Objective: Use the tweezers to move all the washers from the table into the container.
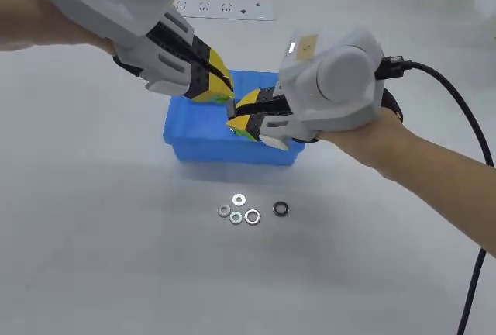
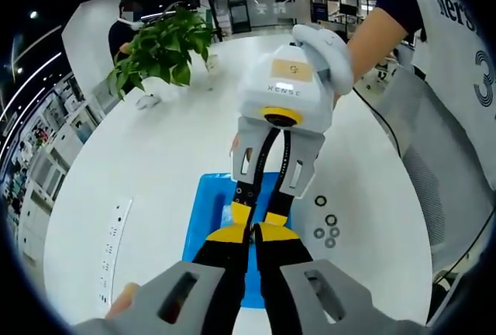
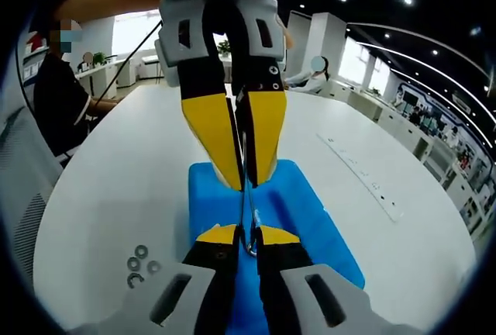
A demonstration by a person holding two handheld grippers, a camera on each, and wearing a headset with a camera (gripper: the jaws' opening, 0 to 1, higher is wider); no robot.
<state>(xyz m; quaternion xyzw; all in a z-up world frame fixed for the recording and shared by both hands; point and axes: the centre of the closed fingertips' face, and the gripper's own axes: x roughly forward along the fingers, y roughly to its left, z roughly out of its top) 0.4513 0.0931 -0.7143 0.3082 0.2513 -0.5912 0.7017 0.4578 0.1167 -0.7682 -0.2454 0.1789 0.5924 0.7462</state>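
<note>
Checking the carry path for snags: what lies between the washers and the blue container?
Nothing: in the head view, bare table separates the washers from the container.

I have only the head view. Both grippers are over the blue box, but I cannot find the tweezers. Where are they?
Observer: In the right gripper view the tweezers run between the left gripper and the right gripper, over the box.
Operator: Which one holds them?
Observer: Both look shut on them.
Operator: Is anything tall nearby?
Observer: In the left gripper view a plant stands farther along the table.
</note>
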